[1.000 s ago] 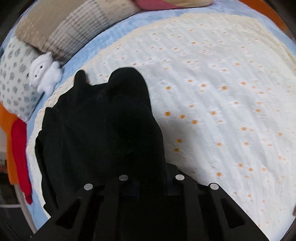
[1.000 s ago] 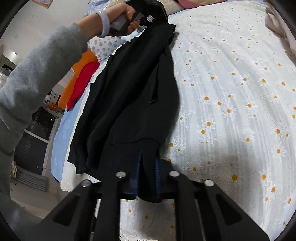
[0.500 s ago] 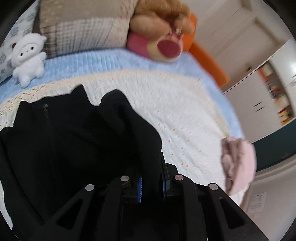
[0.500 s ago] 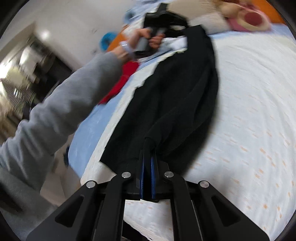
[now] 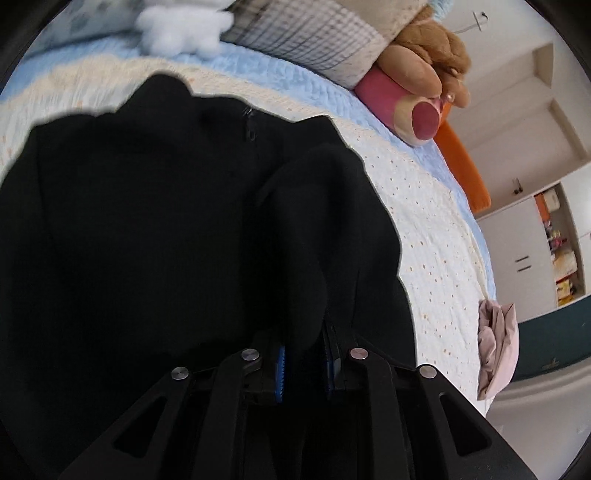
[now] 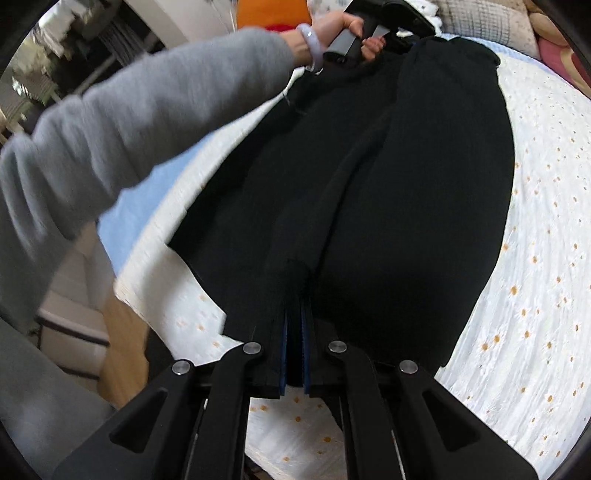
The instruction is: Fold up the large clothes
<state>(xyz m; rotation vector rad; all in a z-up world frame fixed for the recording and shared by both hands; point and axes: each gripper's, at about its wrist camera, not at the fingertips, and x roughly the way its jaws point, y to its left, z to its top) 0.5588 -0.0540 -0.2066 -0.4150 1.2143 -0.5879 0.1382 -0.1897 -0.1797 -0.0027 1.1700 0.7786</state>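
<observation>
A large black garment lies lengthwise on a white daisy-print bedspread. My left gripper is shut on a fold of the garment at its far end. My right gripper is shut on the garment's near end, its blue pads pinching the cloth. The garment stretches between the two grippers. In the right wrist view a hand in a grey sleeve holds the left gripper's handle at the top.
Pillows, a white plush toy and a brown and pink plush toy lie at the bed's head. A pink cloth lies at the right bed edge. A blue sheet and the bed's left edge are beside the garment.
Both grippers have swung round with the garment; the left view now looks toward the headboard and cupboards. The garment has spread wider and flatter on the bedspread.
</observation>
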